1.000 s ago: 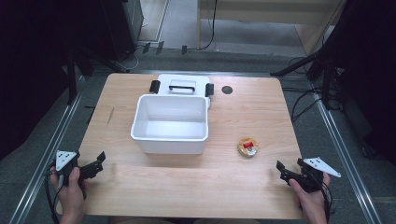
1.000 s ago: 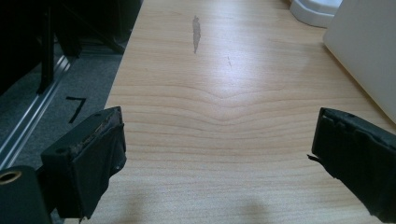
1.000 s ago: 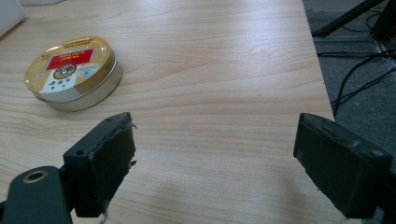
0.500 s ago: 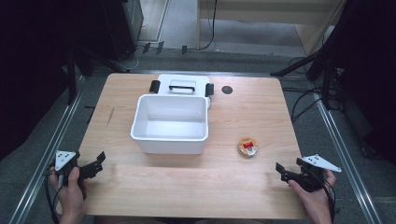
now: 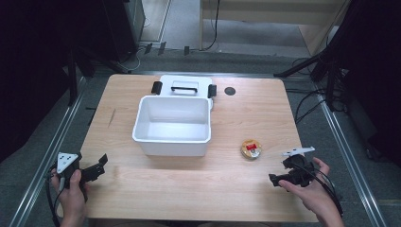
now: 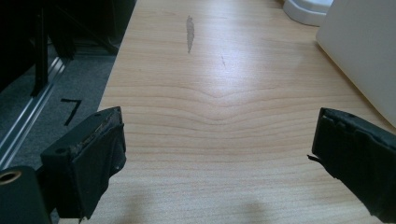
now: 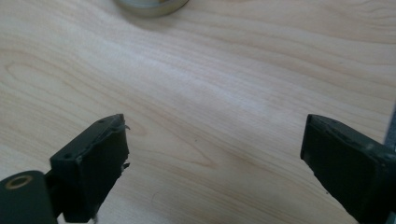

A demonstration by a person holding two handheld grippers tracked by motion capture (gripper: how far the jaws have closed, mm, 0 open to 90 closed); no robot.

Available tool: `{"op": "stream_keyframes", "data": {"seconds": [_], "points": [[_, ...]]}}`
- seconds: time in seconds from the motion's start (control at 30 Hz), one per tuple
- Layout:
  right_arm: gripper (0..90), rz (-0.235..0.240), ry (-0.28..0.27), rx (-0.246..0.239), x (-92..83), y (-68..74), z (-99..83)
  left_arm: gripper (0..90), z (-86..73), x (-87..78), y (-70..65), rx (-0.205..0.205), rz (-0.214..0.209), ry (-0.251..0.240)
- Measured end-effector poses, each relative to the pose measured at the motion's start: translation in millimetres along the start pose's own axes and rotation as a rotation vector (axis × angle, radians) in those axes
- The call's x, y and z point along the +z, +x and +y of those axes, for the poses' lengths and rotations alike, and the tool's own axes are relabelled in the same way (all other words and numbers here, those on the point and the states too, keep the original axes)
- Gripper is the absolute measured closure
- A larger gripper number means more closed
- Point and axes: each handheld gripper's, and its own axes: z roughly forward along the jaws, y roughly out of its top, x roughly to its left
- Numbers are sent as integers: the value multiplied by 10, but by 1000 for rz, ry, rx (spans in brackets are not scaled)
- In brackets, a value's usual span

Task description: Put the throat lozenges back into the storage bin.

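A: Where is the right gripper (image 5: 275, 178) held?

B: Near the front right corner of the light wooden bench (image 5: 246, 189), in a hand that comes in from the bottom edge, palm toward the bench, cable trailing back over the wrist. It points toward the left edge, level with the top.

A: Clenched or released?

B: Released. Its jaws have just been opening, and in the right gripper view they stand wide apart over bare wood with nothing between them.

A: And the small round tin with the red and yellow label (image 5: 250, 149)?

B: On the bench, right of the middle, near that gripper but apart from it, just beside the front right corner of the white rectangular plastic tub (image 5: 173, 124).

A: The left gripper (image 5: 100, 163)?

B: At the front left corner, gripped from below, aimed toward the tub, jaws spread and empty over the wood (image 6: 219, 135).
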Motion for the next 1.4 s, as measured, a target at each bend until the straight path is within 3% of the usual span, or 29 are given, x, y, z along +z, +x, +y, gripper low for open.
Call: {"op": "stream_keyframes", "data": {"seconds": [0.1,0.23,0.43,0.77,0.9,1.4], "points": [[27,15,87,-29,67,8,110,31,-1,-5,1,2,1,0],[16,20,168,-111,97,53,215,0,0,1,-10,17,-18,5],[12,-12,163,-156,82,52,415,0,-1,-1,-18,15,-14,4],[66,14,162,-204,115,126,772,0,-1,2,-13,10,-11,0],[67,21,194,-260,188,233,887,0,-1,1,-8,10,-14,1],[48,14,238,-276,364,332,1170,0,3,6,-5,10,-17,9]]}}
